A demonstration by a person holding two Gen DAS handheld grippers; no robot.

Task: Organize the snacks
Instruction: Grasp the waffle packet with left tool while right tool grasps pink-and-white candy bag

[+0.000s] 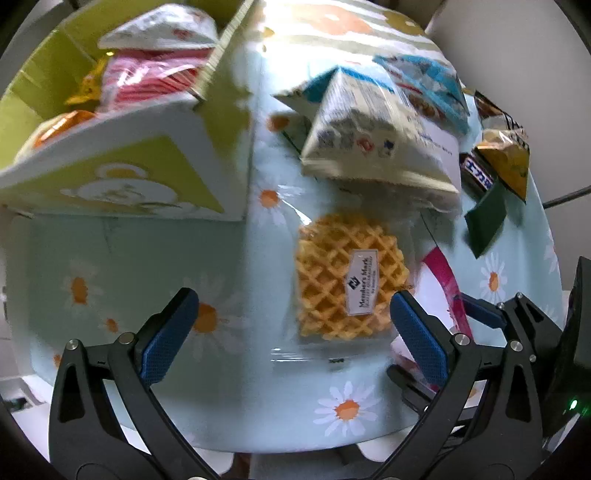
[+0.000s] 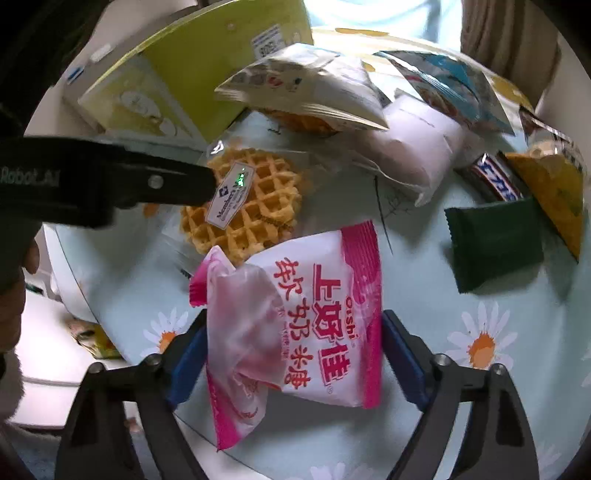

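In the left wrist view, the left gripper (image 1: 293,328) hovers with its blue-padded fingers spread wide and nothing between them, above a daisy-print tablecloth (image 1: 122,254). Just ahead of its right finger lies a wrapped Member's Mark waffle (image 1: 347,280) in clear film, flat on the cloth. Beyond the waffle a white snack bag (image 1: 373,147) and a blue-and-white bag (image 1: 424,85) are piled together, with a yellow packet (image 1: 508,162), a dark chocolate bar (image 1: 476,173) and a dark green packet (image 1: 485,221) to the right. At upper left stands an open yellow-green cardboard box (image 1: 122,173) that already holds several snacks, among them a red-and-white packet (image 1: 147,81) and a white bag (image 1: 162,29). At the right edge the right gripper (image 1: 480,314) shows beside a sliver of a pink packet (image 1: 448,284). In the right wrist view, the right gripper (image 2: 293,354) has its two fingers against the sides of a pink-and-white Oishi candy packet (image 2: 295,321), which sits between the pads; whether the grip is firm I cannot tell, nor whether the packet is off the cloth. The waffle (image 2: 243,203) lies just behind the packet, partly covered by the black body of the left gripper (image 2: 110,184) entering from the left. The green packet (image 2: 495,243) lies to the right, and the box (image 2: 192,74) stands at the back left.
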